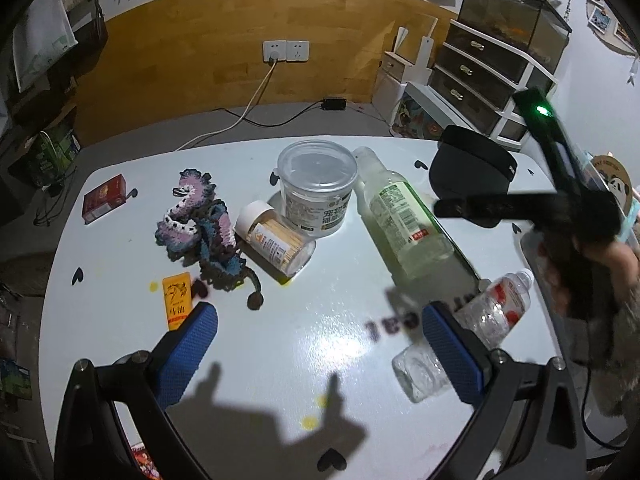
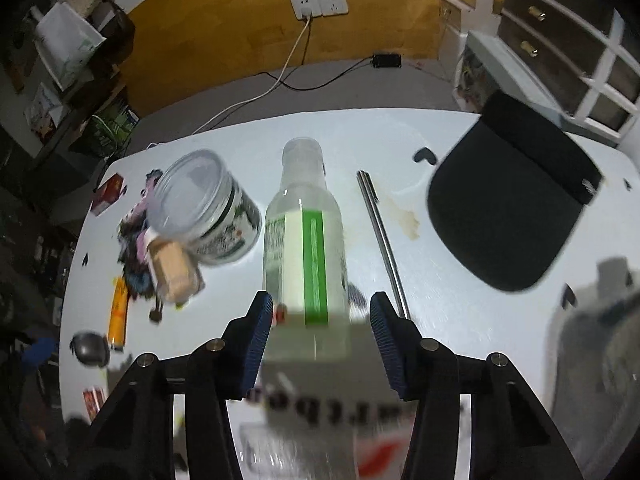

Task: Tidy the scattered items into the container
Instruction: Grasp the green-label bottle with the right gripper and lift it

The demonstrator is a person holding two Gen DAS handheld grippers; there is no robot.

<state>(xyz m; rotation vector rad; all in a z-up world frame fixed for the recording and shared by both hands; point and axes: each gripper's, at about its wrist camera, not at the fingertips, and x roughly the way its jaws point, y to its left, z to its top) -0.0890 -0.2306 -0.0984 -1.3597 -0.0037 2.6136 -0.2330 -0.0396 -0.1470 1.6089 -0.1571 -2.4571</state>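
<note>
A green-labelled clear bottle (image 1: 408, 220) lies on the white table (image 1: 280, 340); in the right wrist view this bottle (image 2: 304, 248) lies between my right gripper's (image 2: 321, 332) open fingers, which do not touch it. My left gripper (image 1: 320, 344) is open and empty above the table, with a crushed clear water bottle (image 1: 480, 320) by its right finger. A clear tub (image 1: 316, 184), a toothpick jar (image 1: 276, 240), a crochet toy (image 1: 200, 224), an orange packet (image 1: 177, 298), a red box (image 1: 105, 197) and a black visor (image 1: 472, 168) are scattered about.
A metal straw (image 2: 384, 240) lies right of the green-labelled bottle. A clear container's edge (image 1: 540, 256) shows at the table's right side behind the right gripper's black body (image 1: 576, 200). Drawers and a fish tank (image 1: 504, 28) stand beyond the table.
</note>
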